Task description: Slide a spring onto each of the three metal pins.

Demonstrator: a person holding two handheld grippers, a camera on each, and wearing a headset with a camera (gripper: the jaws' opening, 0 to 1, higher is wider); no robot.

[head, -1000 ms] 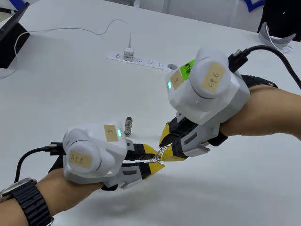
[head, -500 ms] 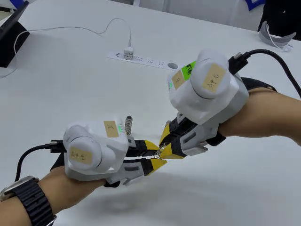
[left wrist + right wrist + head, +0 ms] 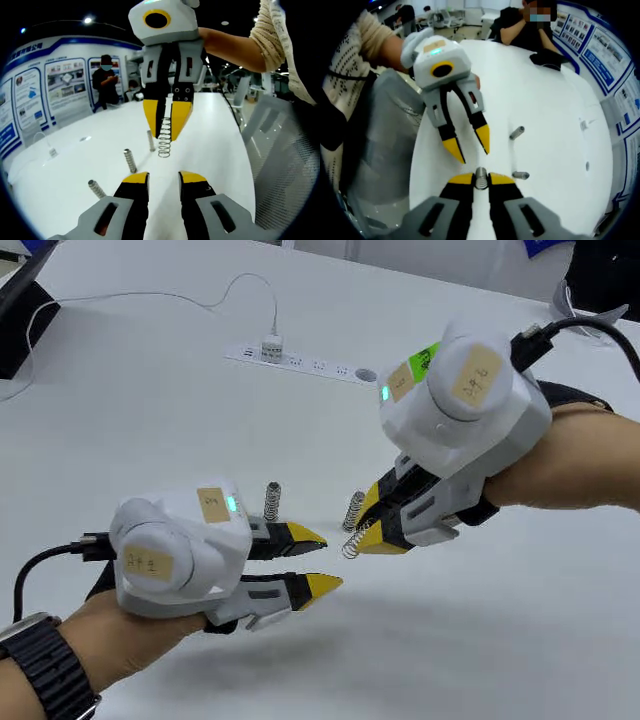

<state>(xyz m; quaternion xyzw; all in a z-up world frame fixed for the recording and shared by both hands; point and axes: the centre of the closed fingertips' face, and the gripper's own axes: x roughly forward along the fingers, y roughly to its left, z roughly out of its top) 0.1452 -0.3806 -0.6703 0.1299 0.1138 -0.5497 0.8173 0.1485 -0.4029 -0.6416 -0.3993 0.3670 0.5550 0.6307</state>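
**Third spring** (image 3: pixel 164 144): pinched near its upper end between the tips of the right gripper (image 3: pixel 366 530). Its lower end is hung close over the white table (image 3: pixel 150 390), mid-scene between the two tools.

**Bare pin** (image 3: pixel 150 140): upright, just beside the hanging spring, not yet entered.

**Sprung pin** (image 3: pixel 130 160): spring already seated; placed near the bare pin.

**Second sprung pin** (image 3: pixel 96 189): likewise fitted; placed nearer the left gripper.

**Left gripper** (image 3: pixel 322 560): tongs spread, nothing held, tips aimed at the spring from the left.

**Step**: the last of three fittings is judged to be in hand.

**Next move**: the spring's open lower end is to be brought over the bare pin's top. It is to be kept in line with the pin, then lowered and let go. A tilted spring could catch on the tip.
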